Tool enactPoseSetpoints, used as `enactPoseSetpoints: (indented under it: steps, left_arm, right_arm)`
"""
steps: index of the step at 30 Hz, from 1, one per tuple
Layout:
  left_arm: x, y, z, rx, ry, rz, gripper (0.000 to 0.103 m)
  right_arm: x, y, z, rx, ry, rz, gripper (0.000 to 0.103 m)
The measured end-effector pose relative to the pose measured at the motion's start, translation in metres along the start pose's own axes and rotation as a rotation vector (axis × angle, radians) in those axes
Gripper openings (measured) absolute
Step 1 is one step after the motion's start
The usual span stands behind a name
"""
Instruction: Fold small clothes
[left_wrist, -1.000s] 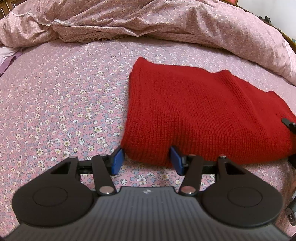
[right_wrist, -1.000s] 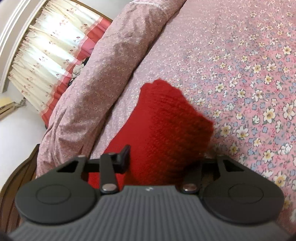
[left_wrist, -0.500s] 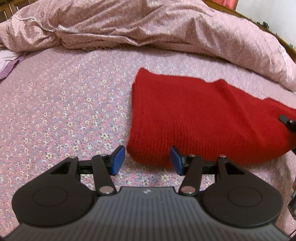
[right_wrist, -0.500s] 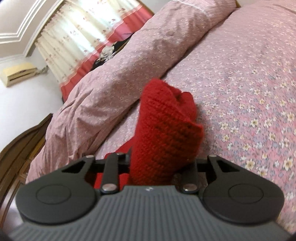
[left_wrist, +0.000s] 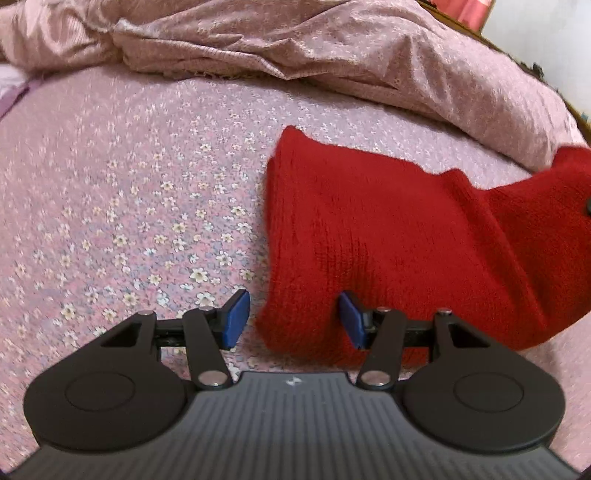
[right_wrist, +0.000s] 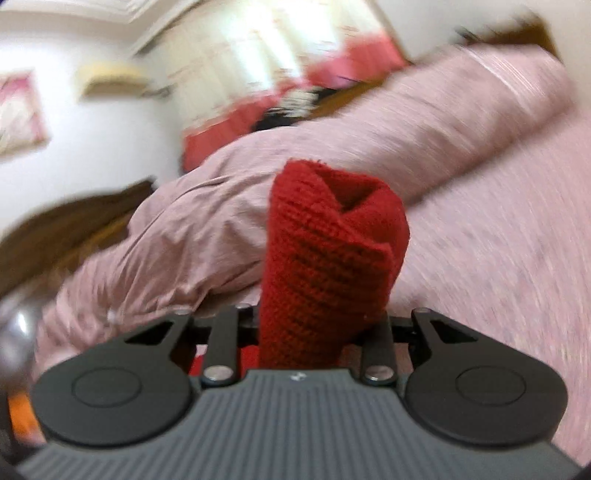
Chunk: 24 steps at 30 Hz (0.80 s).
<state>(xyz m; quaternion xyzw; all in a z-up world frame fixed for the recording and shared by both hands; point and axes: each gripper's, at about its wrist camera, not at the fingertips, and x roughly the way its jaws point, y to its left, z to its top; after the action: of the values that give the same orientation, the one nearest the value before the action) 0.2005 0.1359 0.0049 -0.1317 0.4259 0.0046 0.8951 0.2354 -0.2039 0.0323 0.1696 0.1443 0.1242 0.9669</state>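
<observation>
Mid-fold on a floral bedsheet (left_wrist: 140, 206): red knit (left_wrist: 369, 240) lying flat at its near-left corner, far right end lifted clear of the bed. Right gripper (right_wrist: 314, 321) closing on that bunched end, cloth pinched between the jaws and standing up past them. Left gripper (left_wrist: 291, 317) half open, blue pads (left_wrist: 234, 319) astride the knit's near corner, not pressing. Rumpled quilt (left_wrist: 332, 55) heaped behind. Next, by the look of it: carrying the raised end over the flat half, left pinning the corner against sliding.
</observation>
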Motion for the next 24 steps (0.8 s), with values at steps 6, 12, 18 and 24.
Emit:
enactPoseSetpoints:
  steps: [6,12,18,24]
  left_arm:
    - [-0.016,0.015,0.001,0.001,-0.025,-0.002,0.060]
    - [-0.033,0.044,0.006,-0.025,-0.048,0.023,0.060]
    - [-0.041,0.069,0.007,-0.034,-0.065,0.064,0.060]
    - [-0.043,0.084,0.006,-0.049,-0.070,0.078,0.060]
  right_arm:
    - [0.008,0.049,0.009,-0.084,0.001,0.107,0.032]
    - [0.028,0.109,-0.005,-0.186,0.037,0.186,0.031]
    - [0.052,0.165,-0.043,-0.350,0.124,0.199,0.031]
    - [0.055,0.195,-0.094,-0.531,0.207,0.227,0.038]
